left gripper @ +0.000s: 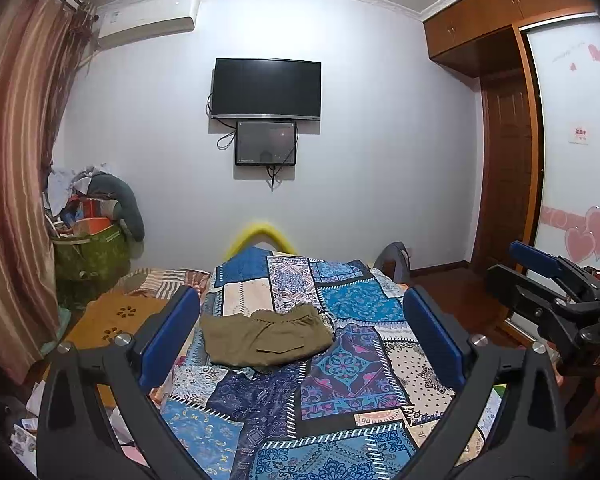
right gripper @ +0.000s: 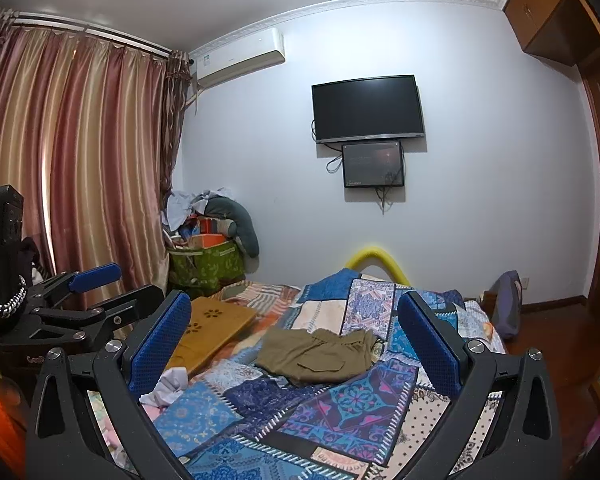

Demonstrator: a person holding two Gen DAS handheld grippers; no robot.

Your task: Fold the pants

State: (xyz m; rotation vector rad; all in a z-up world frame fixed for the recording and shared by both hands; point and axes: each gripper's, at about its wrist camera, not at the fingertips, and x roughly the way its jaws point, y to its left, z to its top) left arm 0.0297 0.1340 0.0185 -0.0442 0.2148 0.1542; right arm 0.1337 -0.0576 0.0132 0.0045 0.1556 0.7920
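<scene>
I am holding my left gripper [left gripper: 300, 336] and right gripper [right gripper: 294, 344] spread wide, empty, above the folded pants [left gripper: 266, 334] lying on the quilt [left gripper: 352, 376].

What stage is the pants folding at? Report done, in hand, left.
Done: the olive-green cloth pants lie in a compact folded bundle on the blue patchwork bedspread. In hand: nothing; the left gripper and right gripper are open, held back. Left: apparently only tidying.

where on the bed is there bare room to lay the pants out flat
Free: the patchwork quilt in front of the olive pants, and to their right toward the bed edge. Crowded: left side, with the wooden board and crumpled white cloth.
</scene>
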